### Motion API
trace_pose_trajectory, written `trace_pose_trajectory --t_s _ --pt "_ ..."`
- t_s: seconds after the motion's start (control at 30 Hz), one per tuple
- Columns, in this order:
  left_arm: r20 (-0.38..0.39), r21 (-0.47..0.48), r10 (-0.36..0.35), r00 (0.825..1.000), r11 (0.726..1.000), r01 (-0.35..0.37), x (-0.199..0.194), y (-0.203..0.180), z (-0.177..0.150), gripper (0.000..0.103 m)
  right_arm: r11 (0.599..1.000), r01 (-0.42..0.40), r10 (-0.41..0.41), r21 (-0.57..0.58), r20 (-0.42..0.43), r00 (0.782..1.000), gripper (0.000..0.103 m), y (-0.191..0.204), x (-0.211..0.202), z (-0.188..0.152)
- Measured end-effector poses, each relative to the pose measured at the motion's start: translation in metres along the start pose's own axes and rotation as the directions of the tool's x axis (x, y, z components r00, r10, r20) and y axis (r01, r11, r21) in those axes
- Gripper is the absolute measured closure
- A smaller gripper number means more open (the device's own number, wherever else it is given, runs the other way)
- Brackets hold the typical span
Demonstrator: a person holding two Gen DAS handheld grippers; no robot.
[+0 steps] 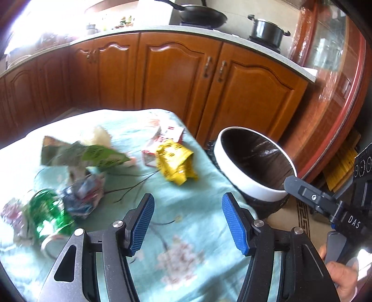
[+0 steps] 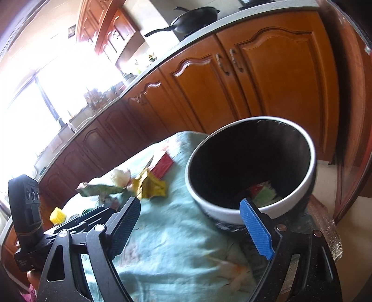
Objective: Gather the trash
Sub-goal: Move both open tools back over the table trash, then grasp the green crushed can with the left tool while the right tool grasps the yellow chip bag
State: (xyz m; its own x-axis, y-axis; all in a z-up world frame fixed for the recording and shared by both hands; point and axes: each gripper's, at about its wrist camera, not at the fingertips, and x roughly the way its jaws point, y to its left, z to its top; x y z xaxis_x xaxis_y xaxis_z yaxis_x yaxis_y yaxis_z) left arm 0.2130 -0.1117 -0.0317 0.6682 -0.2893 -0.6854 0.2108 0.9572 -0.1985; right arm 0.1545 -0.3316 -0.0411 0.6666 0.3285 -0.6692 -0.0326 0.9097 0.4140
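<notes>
A white-rimmed trash bin [image 1: 253, 162] with a black liner stands at the table's right edge; in the right wrist view the bin [image 2: 251, 167] holds a red and green wrapper [image 2: 262, 192]. On the table lie a yellow wrapper [image 1: 176, 162], a green wrapper [image 1: 97, 155], a crushed green can [image 1: 48, 216], a crumpled blue-red packet [image 1: 83, 197], a white tissue [image 1: 100, 137] and a red-white carton [image 1: 165, 137]. My left gripper [image 1: 188, 223] is open and empty above the cloth. My right gripper [image 2: 190, 227] is open and empty just before the bin's near rim.
The table wears a light blue floral cloth [image 1: 186, 244]. Wooden kitchen cabinets [image 1: 176, 69] stand behind, with a pan [image 1: 202, 14] and pot [image 1: 267, 30] on the counter. A yellow sponge [image 2: 57, 215] lies at the table's left in the right wrist view.
</notes>
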Motion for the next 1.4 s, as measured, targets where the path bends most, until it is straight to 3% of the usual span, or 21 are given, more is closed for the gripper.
trace_pose_trajectory --t_s 0.43,0.73,0.97,1.07,1.27,1.4 --pt "0.033 -0.125 0.104 0.994 0.987 -0.099 -0.058 0.058 -0.039 0.043 0.993 -0.043 0.036 -0.107 -0.065 0.997 0.014 0.055 0.026 -0.025" --pt "0.036 -0.189 0.141 0.989 0.973 -0.132 -0.081 0.094 -0.046 0.043 0.986 -0.054 0.04 -0.16 -0.086 0.995 0.014 0.078 0.046 -0.023" --pt "-0.036 -0.109 0.165 0.986 0.98 -0.168 -0.055 0.093 -0.036 0.038 0.982 -0.039 0.02 -0.186 -0.104 0.994 0.014 0.081 0.071 -0.008" --pt "-0.058 -0.064 0.2 0.978 0.977 -0.204 -0.041 0.089 -0.031 0.033 0.98 -0.035 0.012 -0.198 -0.116 0.993 0.014 0.082 0.084 -0.002" --pt "-0.086 0.018 0.31 0.947 0.951 -0.31 -0.014 0.085 -0.027 0.033 0.971 -0.016 -0.02 -0.239 -0.149 0.989 0.014 0.088 0.114 0.005" --pt "-0.076 0.043 0.336 0.939 0.942 -0.334 -0.009 0.086 -0.028 0.039 0.964 -0.004 -0.042 -0.267 -0.169 0.985 0.015 0.092 0.131 0.007"
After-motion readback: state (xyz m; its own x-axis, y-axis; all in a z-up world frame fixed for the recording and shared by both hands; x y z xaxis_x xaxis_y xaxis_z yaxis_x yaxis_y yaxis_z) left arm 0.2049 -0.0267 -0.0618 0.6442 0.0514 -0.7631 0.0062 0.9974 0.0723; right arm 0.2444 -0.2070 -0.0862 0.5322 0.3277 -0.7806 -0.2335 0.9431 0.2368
